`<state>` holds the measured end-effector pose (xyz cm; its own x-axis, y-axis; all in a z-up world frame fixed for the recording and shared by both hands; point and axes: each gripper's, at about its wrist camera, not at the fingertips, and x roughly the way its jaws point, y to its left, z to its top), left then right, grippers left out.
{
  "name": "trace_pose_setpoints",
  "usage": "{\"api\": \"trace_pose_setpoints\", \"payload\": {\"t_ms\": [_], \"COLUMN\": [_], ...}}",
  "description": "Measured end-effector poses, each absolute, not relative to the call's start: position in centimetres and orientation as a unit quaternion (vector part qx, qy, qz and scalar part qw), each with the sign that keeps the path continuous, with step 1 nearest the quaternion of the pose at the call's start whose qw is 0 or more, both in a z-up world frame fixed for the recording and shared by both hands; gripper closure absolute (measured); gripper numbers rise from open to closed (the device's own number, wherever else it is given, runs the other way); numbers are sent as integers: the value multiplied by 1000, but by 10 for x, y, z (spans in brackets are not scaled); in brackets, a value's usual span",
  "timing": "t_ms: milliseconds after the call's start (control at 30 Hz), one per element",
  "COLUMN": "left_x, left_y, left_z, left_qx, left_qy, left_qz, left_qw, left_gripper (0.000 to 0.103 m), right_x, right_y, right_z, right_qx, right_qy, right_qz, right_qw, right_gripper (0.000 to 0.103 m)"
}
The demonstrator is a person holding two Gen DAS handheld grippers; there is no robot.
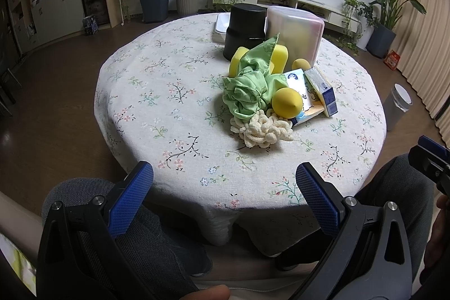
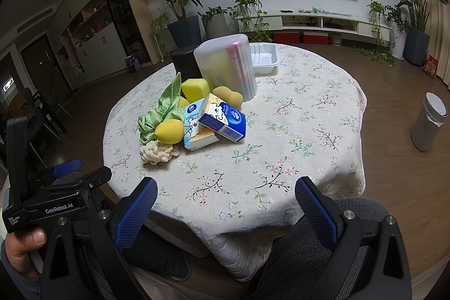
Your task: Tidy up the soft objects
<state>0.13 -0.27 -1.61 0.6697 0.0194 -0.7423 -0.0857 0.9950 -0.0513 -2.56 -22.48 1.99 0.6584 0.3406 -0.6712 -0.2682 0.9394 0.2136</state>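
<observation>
A heap of soft things lies on the round floral table (image 1: 168,108): a green cloth (image 1: 249,86), a cream chenille piece (image 1: 261,131), a yellow egg-shaped sponge (image 1: 287,103), a yellow block sponge (image 1: 278,55), an orange sponge (image 2: 227,96) and two tissue packs (image 2: 225,121). A frosted lidded box (image 2: 225,66) stands behind the heap. My left gripper (image 1: 225,182) is open and empty, held at the near table edge. My right gripper (image 2: 226,196) is open and empty, also at the near edge; the left gripper also shows to its left (image 2: 81,173).
A black round container (image 1: 244,30) and a white tray (image 2: 264,56) stand at the table's back. A grey bin (image 2: 429,125) stands on the floor to the right. Potted plants and a TV cabinet line the far wall. The person's knees sit under both grippers.
</observation>
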Motion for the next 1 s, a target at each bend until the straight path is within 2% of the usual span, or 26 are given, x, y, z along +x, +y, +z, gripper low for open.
{"api": "trace_pose_setpoints", "payload": {"t_ms": [633, 1000], "left_x": [6, 52], "left_y": [-4, -8], "left_z": [-18, -47], "left_qx": [-52, -40], "left_qy": [412, 448], "left_qz": [-2, -32], "left_qw": [910, 892], "left_gripper": [0, 1], "right_x": [-21, 48], "right_y": [-224, -202], "right_z": [21, 7], "right_qx": [42, -1], "right_qy": [379, 390], "right_qz": [168, 181], "right_qw": [909, 903], "right_gripper": [2, 4]}}
